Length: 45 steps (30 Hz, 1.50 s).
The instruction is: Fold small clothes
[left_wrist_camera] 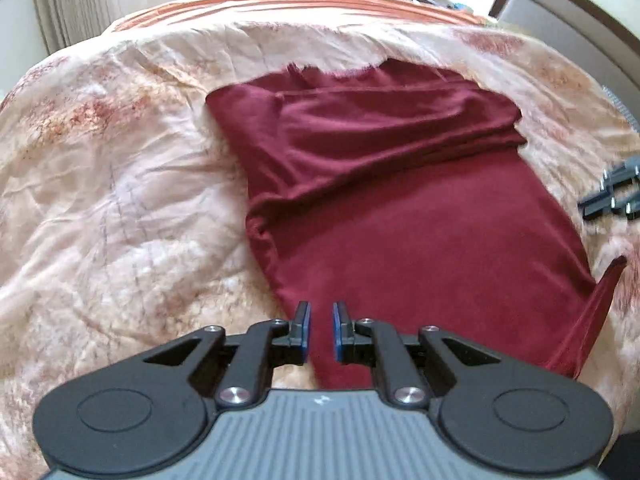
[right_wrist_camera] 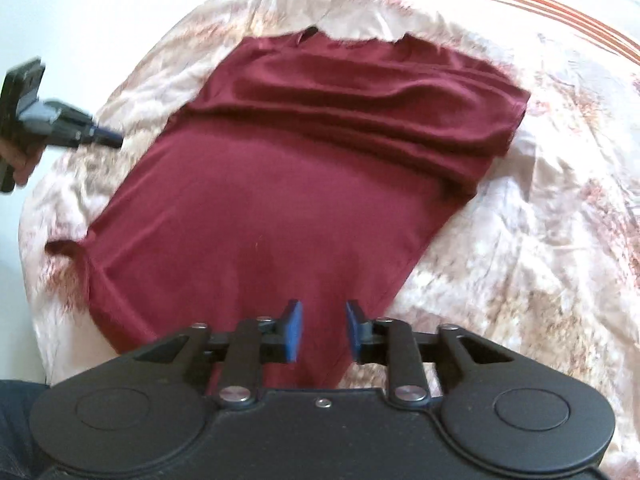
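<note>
The maroon shirt (left_wrist_camera: 400, 200) lies partly folded on the bed's quilt (left_wrist_camera: 120, 180), wide bare margins around. Left tongs (left_wrist_camera: 321, 330) nearly pressed together, empty; right tongs (right_wrist_camera: 323, 330) spread, empty.

I counted one dark red knit garment (left_wrist_camera: 400, 184) on one cream, rust-blotched quilted bedspread (left_wrist_camera: 120, 200). I saw two black two-finger grippers, left (left_wrist_camera: 321, 330) and right (right_wrist_camera: 323, 330).

Crumpled cream floral bedspread (left_wrist_camera: 120, 184), orange-striped sheet (left_wrist_camera: 304, 4), pale curtains (left_wrist_camera: 68, 4), padded headboard (left_wrist_camera: 568, 28).
</note>
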Motion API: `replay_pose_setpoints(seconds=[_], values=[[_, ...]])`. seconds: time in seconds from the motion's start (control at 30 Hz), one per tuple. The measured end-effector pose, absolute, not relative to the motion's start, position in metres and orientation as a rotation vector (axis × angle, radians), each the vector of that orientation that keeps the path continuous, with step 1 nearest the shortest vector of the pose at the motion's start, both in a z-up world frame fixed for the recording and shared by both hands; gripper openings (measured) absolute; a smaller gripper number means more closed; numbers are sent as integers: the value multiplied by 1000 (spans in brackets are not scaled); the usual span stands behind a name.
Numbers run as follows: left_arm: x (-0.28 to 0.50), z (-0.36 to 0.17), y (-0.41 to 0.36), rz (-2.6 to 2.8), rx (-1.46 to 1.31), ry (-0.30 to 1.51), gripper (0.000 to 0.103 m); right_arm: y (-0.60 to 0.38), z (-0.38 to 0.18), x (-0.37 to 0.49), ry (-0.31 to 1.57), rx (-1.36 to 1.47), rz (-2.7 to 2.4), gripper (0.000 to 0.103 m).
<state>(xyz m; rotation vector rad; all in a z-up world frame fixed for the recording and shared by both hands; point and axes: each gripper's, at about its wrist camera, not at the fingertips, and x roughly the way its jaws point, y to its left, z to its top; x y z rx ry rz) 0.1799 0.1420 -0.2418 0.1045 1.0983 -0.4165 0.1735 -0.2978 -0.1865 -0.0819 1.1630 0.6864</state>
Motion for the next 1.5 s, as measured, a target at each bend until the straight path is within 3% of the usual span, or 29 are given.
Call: replay_pose_setpoints(seconds=[0.03,0.2,0.33,0.4,0.5,0.57,0.63,0.8,0.9,0.97,1.2,1.5], values=[[172,-242,140,-444,148,1104,12,-300,-184,171,1156,-82,693,46],[96,-241,126,-629,430,1107,22,-314,-165,131,1123,-168,769,57],[42,-235,123,-696,462,1105,38,-313,-147,81,1085,-221,914,79],[24,-239,120,-683,499,1089,39,-311,-146,58,1070,-265,944,80],[14,-251,110,-655,555,1050,39,-302,-158,38,1013,-405,905,72],[13,-262,99,-679,608,1041,39,-296,-172,38,1031,-424,934,48],[9,-271,91,-722,694,1029,39,-289,-187,38,1056,-476,969,35],[0,-267,97,-736,773,1019,39,-275,-198,30,1033,-624,1071,32],[-5,-266,104,-721,781,1032,40,-274,-198,33,1033,-593,1083,14],[-8,-267,104,-730,789,1042,43,-275,-197,42,1057,-517,1068,9],[5,-260,105,-670,699,1043,48,-309,-181,131,1057,-7,787,9],[63,-249,104,-604,543,1014,54,-321,-227,177,1231,125,655,15]])
